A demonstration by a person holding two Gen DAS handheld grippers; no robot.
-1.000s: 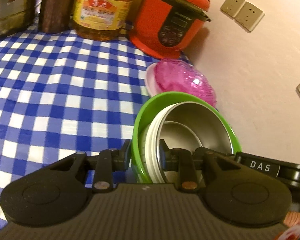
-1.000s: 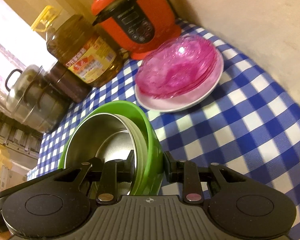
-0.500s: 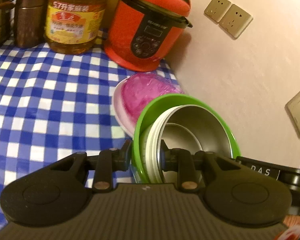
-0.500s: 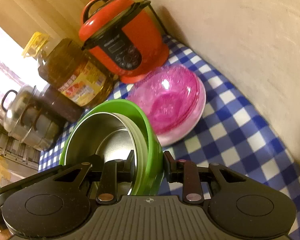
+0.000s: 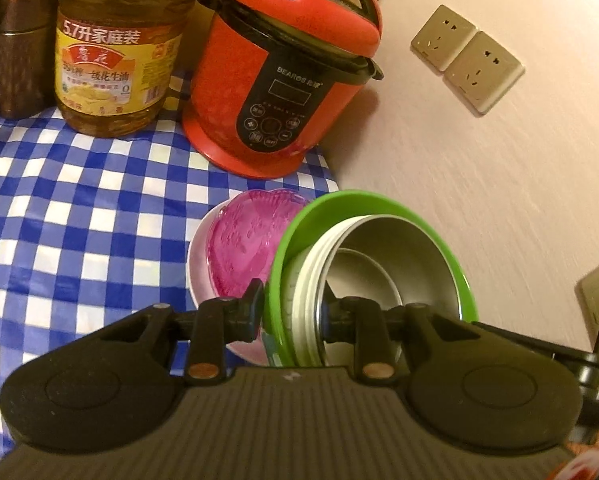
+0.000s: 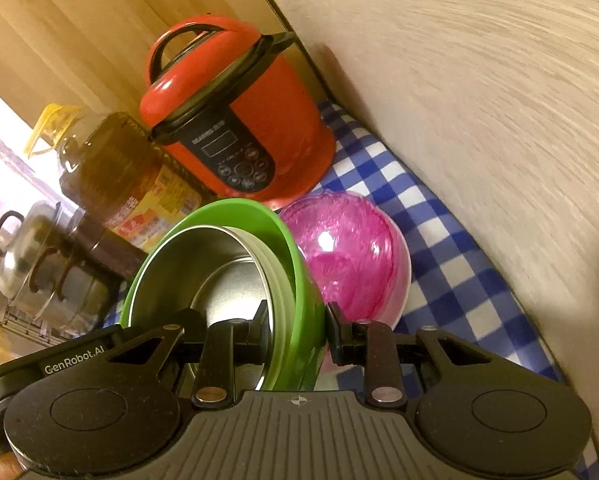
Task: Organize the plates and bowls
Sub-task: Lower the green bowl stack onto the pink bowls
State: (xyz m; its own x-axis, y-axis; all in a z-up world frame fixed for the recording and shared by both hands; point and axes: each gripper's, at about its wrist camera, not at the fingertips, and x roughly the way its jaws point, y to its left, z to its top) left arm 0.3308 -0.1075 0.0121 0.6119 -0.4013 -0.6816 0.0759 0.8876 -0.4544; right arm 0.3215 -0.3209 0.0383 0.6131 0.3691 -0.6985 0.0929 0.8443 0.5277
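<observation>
Currently: nested stack of lime-green plastic bowl [image 5: 373,210], white bowls and brushed-steel bowl [image 5: 411,256] held off the blue-checked tablecloth [image 5: 79,216]. Left gripper [image 5: 293,312] pinched on stack rim at 9 o'clock; right gripper [image 6: 297,322] pinched on opposite rim at 3 o'clock. Magenta glass dishes on pale plate [image 6: 349,252] just beyond, at 12 o'clock; red pressure cooker [image 5: 287,80] farther at 12.

Risks, judged: uneven pull between grippers could tilt stack, letting steel bowl slide out; lowering off-centre could knock glass dishes against wall.
</observation>
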